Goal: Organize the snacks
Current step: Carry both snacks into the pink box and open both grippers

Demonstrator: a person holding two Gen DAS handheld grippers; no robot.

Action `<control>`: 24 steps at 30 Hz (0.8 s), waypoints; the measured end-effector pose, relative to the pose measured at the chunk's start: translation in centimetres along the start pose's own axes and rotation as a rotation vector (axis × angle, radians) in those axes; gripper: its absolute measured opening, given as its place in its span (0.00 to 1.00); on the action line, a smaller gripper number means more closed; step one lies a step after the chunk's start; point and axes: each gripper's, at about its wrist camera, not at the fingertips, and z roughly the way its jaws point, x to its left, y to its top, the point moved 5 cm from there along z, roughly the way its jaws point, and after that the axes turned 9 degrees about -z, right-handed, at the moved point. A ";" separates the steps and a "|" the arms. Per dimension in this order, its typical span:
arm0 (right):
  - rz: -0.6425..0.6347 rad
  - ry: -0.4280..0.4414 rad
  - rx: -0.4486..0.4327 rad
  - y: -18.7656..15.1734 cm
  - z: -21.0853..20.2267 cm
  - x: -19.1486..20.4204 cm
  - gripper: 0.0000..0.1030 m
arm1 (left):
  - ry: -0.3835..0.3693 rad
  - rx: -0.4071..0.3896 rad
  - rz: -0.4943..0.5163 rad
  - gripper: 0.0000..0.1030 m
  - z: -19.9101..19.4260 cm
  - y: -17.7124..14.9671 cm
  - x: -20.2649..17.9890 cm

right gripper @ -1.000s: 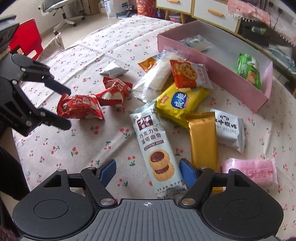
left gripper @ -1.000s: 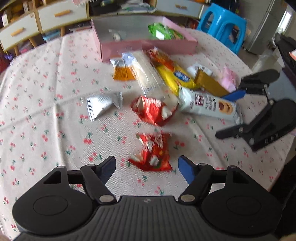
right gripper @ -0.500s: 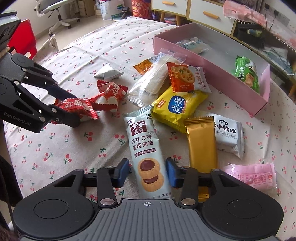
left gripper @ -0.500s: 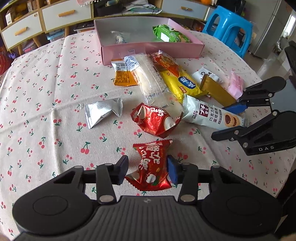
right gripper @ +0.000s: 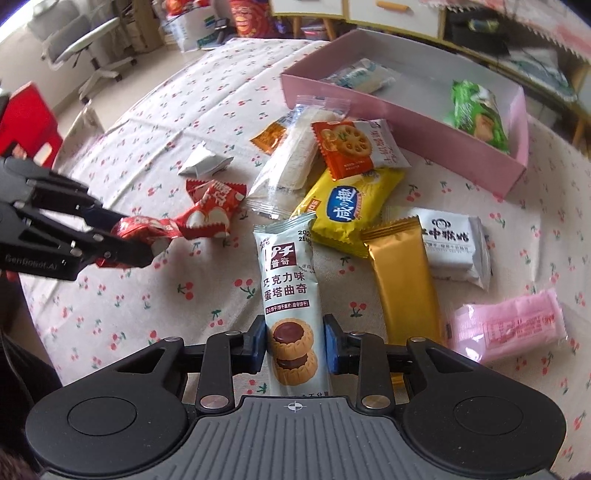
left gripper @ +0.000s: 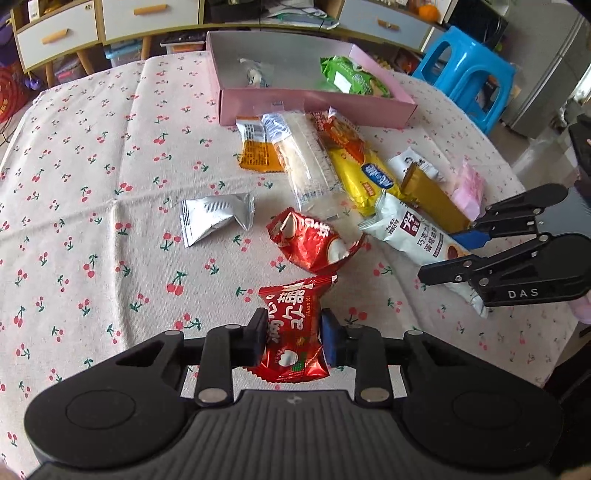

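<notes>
Cherry-printed cloth (left gripper: pixel 92 206) covers the table under you, with white drawer cabinets (left gripper: pixel 66 29) and a blue plastic stool (left gripper: pixel 469 74) behind it. You hold both tools tilted steeply down toward the cloth. Your left gripper (left gripper: pixel 291 338) is closing, and its pads already press both sides of the red foil candy packet (left gripper: pixel 293 332), which stands upright between them near the table's front edge. Your right gripper (right gripper: pixel 295 345) has clamped on the long pale blue-white cookie packet (right gripper: pixel 288 295), gripping its near end, where the chocolate tarts are printed, while the far end lies against the yellow biscuit pack (right gripper: pixel 347 206). A second red candy packet (left gripper: pixel 314 240) lies just beyond the left pads. Farther back, the open pink cardboard box (left gripper: pixel 314 107) holds a green snack bag (left gripper: pixel 351 77).
</notes>
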 end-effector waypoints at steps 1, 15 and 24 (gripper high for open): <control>0.017 0.008 -0.002 0.0 -0.1 -0.1 0.29 | -0.007 0.000 -0.007 0.26 -0.1 0.0 0.0; 0.153 0.027 -0.097 2.5 -3.3 -1.7 0.29 | -0.089 -0.102 -0.079 0.26 -2.3 3.3 -1.3; 0.289 -0.002 -0.164 5.4 -4.0 -5.6 0.29 | -0.097 -0.171 -0.195 0.26 -1.1 7.8 -2.2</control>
